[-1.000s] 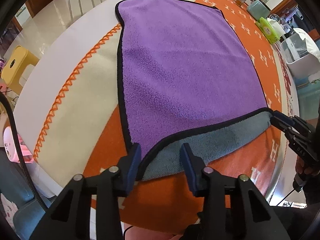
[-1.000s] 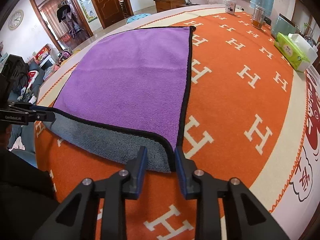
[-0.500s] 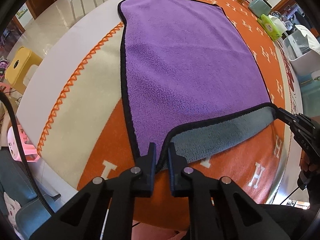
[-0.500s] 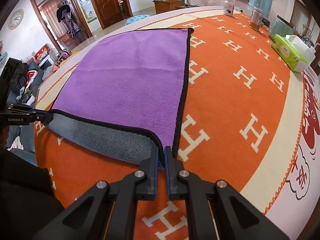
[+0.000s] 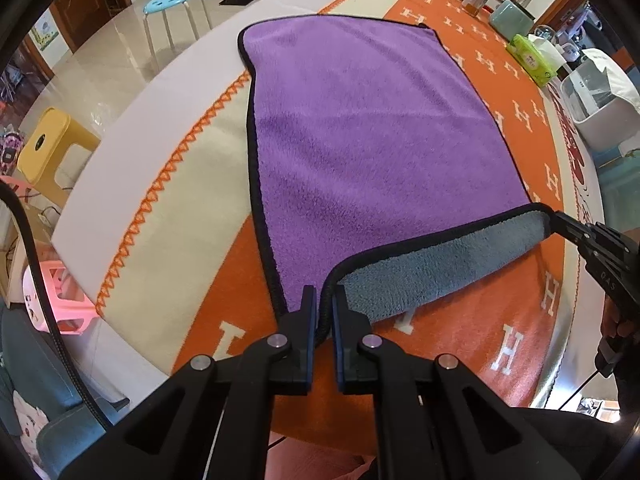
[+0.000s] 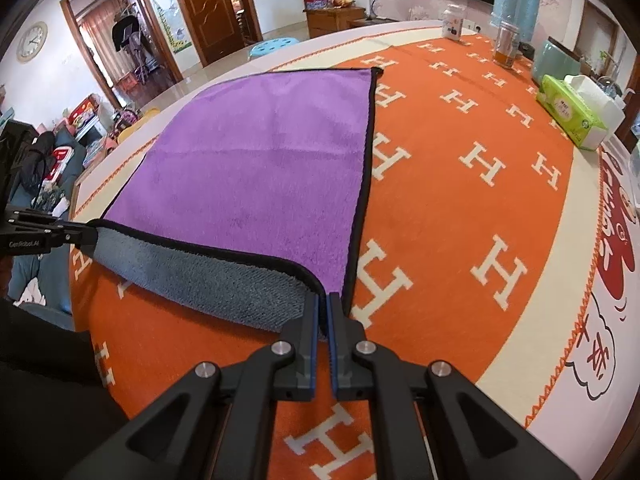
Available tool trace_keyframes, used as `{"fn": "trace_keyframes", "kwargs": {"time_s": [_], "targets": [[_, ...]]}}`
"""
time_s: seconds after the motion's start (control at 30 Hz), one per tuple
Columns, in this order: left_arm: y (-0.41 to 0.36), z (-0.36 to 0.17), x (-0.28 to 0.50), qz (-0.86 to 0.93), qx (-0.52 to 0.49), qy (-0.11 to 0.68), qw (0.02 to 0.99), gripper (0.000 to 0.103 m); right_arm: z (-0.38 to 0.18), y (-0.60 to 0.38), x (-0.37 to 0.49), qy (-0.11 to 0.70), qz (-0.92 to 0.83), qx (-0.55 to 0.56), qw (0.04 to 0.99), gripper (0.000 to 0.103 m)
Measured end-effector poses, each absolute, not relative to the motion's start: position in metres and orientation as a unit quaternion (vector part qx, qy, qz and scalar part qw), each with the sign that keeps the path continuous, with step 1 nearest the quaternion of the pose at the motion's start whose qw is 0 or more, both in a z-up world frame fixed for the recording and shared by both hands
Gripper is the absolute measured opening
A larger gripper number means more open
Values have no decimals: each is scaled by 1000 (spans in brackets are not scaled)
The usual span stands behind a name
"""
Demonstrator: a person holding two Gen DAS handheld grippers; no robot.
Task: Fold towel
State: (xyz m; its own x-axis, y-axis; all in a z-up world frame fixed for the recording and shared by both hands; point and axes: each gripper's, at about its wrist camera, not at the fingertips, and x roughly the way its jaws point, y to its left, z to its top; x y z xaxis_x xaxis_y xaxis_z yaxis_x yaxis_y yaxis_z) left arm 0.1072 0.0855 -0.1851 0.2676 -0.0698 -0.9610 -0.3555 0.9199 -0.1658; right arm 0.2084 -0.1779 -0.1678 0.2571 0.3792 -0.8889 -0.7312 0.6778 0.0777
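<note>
A purple towel (image 5: 360, 128) with black trim and a grey underside lies spread on the orange tablecloth; it also shows in the right wrist view (image 6: 260, 160). My left gripper (image 5: 323, 304) is shut on the towel's near left corner. My right gripper (image 6: 323, 304) is shut on the near right corner. The near edge is lifted between them, so the grey underside (image 6: 192, 276) faces me. The right gripper shows at the right of the left wrist view (image 5: 560, 220). The left gripper shows at the left of the right wrist view (image 6: 86, 234).
The round table (image 6: 460, 208) has an orange cloth with white H marks. A green tissue pack (image 6: 572, 116), a jar (image 6: 506, 46) and bottles stand at the far right. Stools (image 5: 176, 0) stand on the floor beyond the left edge.
Both grippers went from open around the towel's near corners to shut on them. The near edge has risen off the table, showing more grey underside.
</note>
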Motion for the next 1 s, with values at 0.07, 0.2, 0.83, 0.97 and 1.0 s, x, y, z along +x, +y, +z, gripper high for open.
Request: {"fn": "trace_keyframes", "kwargs": {"time_s": [0.07, 0.2, 0.83, 0.97, 1.0], "targets": [[88, -181, 109, 90, -178, 597, 777, 5, -162, -178, 208, 485, 357, -174, 779, 3], [95, -169, 111, 86, -175, 594, 781, 5, -151, -177, 208, 474, 352, -162, 791, 3], [150, -93, 163, 59, -136, 536, 831, 5, -90, -140, 231, 394, 313, -153, 850, 3], [167, -82, 183, 58, -130, 514, 846, 5, -78, -125, 245, 371, 302, -149, 865, 3], [171, -79, 189, 59, -126, 508, 850, 5, -76, -122, 250, 366, 300, -147, 869, 3]]}}
